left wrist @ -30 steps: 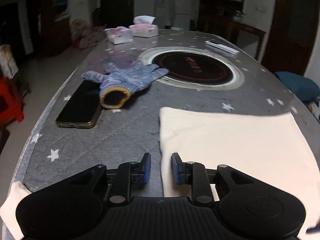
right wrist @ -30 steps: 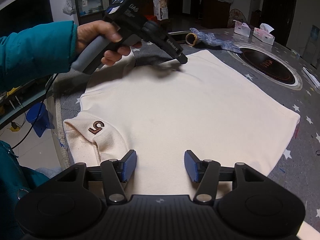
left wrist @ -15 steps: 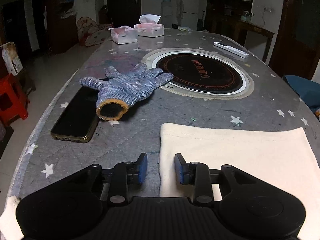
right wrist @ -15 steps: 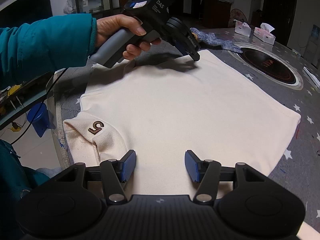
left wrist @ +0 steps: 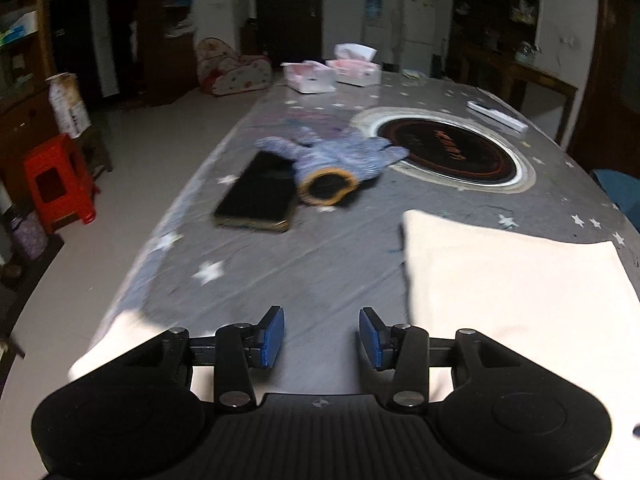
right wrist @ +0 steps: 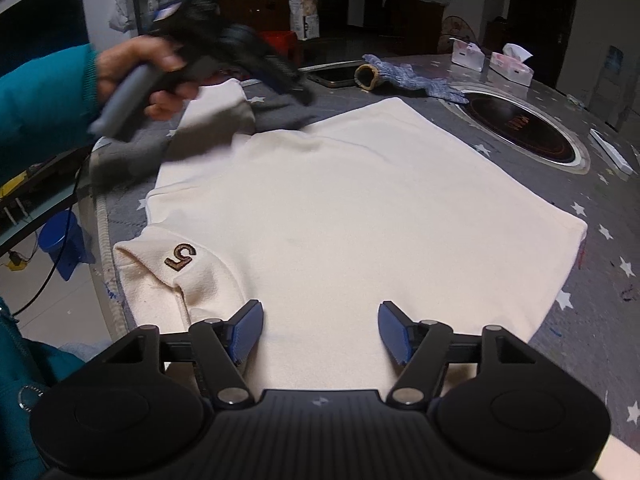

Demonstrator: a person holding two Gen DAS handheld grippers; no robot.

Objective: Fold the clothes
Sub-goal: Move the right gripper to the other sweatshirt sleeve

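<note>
A cream garment lies flat on the grey star-patterned tablecloth, with a collar showing a brown "5" patch at its near left. My right gripper hovers over the garment's near edge. Its jaws are opening and nothing is pinched between them. My left gripper, blurred in a hand's grip, is over bare tablecloth just left of the garment's side edge. Its jaws are also opening and hold nothing. A cream sleeve lies beneath it by the table's edge.
A black phone and a blue knit glove lie beyond the garment. Further on are a round inset hob, two tissue boxes and a white remote. The table's left edge drops toward a red stool.
The left gripper has swung left off the garment's edge onto bare tablecloth, and its jaws have widened. The right gripper has kept its place while its jaws spread further apart.
</note>
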